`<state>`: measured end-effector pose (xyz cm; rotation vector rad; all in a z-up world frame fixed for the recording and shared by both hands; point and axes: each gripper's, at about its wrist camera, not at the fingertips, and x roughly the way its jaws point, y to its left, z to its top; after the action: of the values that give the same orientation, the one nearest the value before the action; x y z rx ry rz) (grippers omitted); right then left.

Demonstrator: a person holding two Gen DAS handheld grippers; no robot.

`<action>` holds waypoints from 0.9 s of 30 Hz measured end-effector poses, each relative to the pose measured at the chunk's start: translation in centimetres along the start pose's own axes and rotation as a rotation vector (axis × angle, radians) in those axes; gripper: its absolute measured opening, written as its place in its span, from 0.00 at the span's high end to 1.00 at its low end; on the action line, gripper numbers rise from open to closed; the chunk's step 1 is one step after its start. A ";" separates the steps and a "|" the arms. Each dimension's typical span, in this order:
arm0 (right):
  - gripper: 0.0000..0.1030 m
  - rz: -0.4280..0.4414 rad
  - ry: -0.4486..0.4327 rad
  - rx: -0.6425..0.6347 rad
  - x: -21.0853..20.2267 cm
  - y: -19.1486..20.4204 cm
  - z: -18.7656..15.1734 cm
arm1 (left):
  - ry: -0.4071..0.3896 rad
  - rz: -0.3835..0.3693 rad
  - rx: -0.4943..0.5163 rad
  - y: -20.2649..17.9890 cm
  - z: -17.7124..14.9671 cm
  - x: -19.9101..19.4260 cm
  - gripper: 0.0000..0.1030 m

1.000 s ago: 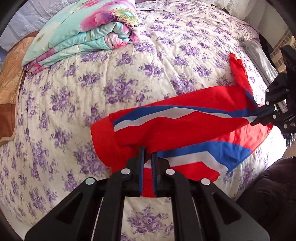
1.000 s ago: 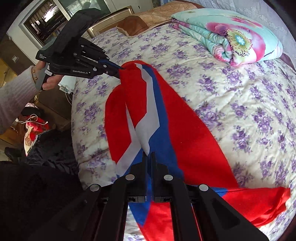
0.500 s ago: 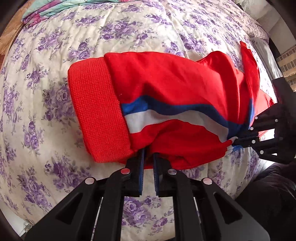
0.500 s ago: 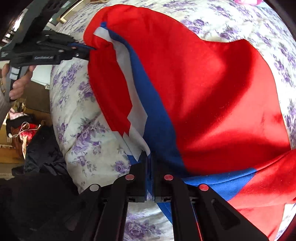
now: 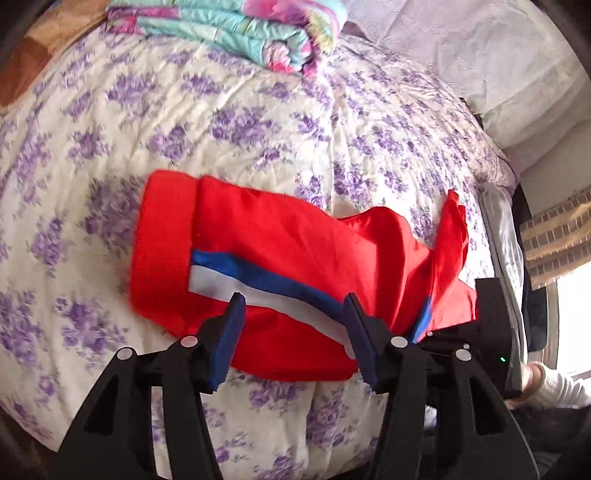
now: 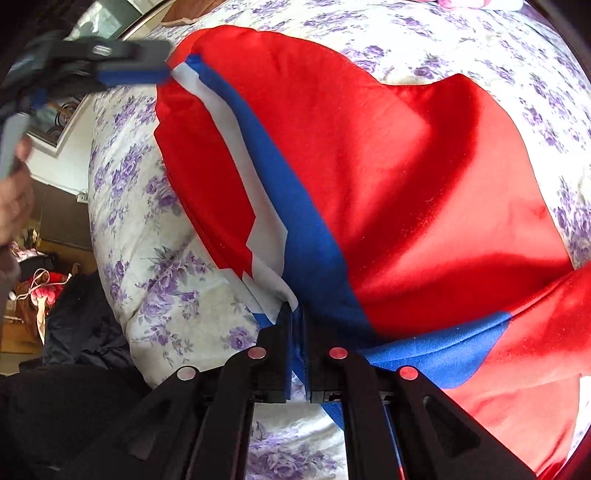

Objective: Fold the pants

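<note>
Red pants (image 5: pixel 288 258) with a blue and white side stripe lie folded on the flowered bedspread (image 5: pixel 229 122), ribbed cuff to the left. My left gripper (image 5: pixel 293 306) is open just above the pants' near edge, holding nothing. My right gripper (image 6: pixel 295 314) is shut on the pants (image 6: pixel 388 177) at the striped edge near the bed's side. The right gripper also shows at the right in the left wrist view (image 5: pixel 458 339). The left gripper appears at the top left in the right wrist view (image 6: pixel 140 70), by the far end of the stripe.
A folded teal and pink flowered quilt (image 5: pixel 236 29) lies at the far side of the bed. A brown pillow (image 5: pixel 22 70) sits at the far left. The bed's edge drops to a floor with dark clothes (image 6: pixel 81 325).
My left gripper has opened and let go of the pants, and it has backed off a little. The pants now lie folded on the bed. My right gripper stays shut on the fabric.
</note>
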<state>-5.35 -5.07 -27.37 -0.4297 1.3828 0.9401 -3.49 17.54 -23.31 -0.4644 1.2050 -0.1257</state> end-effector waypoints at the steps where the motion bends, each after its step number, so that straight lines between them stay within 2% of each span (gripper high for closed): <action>1: 0.91 -0.011 0.013 -0.002 -0.4 0.2 -0.2 | 0.027 0.043 -0.007 -0.1 0.0 1.6 0.49; 3: 0.84 -0.022 0.037 -0.028 -1.2 0.5 0.2 | 0.073 0.147 0.005 0.0 -0.6 4.2 0.50; 4: 0.84 -0.022 0.027 -0.048 -2.0 1.0 0.2 | 0.050 0.171 0.032 -0.5 -0.8 4.2 0.49; 5: 0.84 -0.008 0.009 -0.067 -2.9 1.3 0.3 | 0.044 0.177 0.048 -0.9 -0.9 4.3 0.44; 7: 0.85 0.014 -0.044 -0.067 -4.4 1.7 0.6 | 0.052 0.186 0.056 -1.2 -0.8 4.4 0.42; 10: 0.91 -0.027 -0.080 -0.033 -3.8 1.5 1.7 | 0.058 0.146 0.033 -1.1 -0.4 4.6 0.33; 12: 0.92 -0.035 -0.031 -0.018 -1.3 1.3 2.3 | 0.058 0.123 0.010 -0.8 -0.3 4.8 0.30; 14: 0.93 -0.029 0.082 0.023 1.3 0.3 2.1 | 0.059 0.114 0.005 -0.6 -0.5 4.7 0.30; 16: 0.92 0.016 0.103 0.059 0.2 -0.5 2.7 | 0.059 0.108 0.006 -0.5 -0.6 4.7 0.30; 17: 0.92 0.012 0.114 0.071 -1.0 -1.3 3.6 | 0.058 0.100 0.003 -0.4 -0.6 4.6 0.30; 19: 0.88 -0.081 0.052 0.111 -5.3 -4.5 5.8 | 0.055 0.078 -0.016 0.0 -0.5 4.5 0.30; 20: 0.70 -0.136 0.013 0.161 -7.7 -6.9 7.1 | 0.055 0.067 -0.030 0.1 -0.4 4.4 0.30; 21: 0.41 -0.189 -0.005 0.227 -9.7 -9.5 8.0 | 0.055 0.060 -0.043 0.4 -0.4 4.3 0.30; 22: 0.34 -0.237 -0.001 0.294 -11.3 -12.3 8.7 | 0.054 0.056 -0.053 0.5 -0.5 4.2 0.30; 24: 0.35 -0.289 0.056 0.400 -13.1 -17.6 9.8 | 0.053 0.062 -0.063 0.5 -0.4 4.2 0.30; 27: 0.42 -0.321 0.185 0.536 -12.9 -23.7 10.1 | 0.063 0.114 -0.050 0.1 -0.5 4.3 0.36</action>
<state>20.35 -15.34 -19.32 -0.3190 1.6079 0.2524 -2.37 16.03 -27.18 -0.4366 1.2955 -0.0123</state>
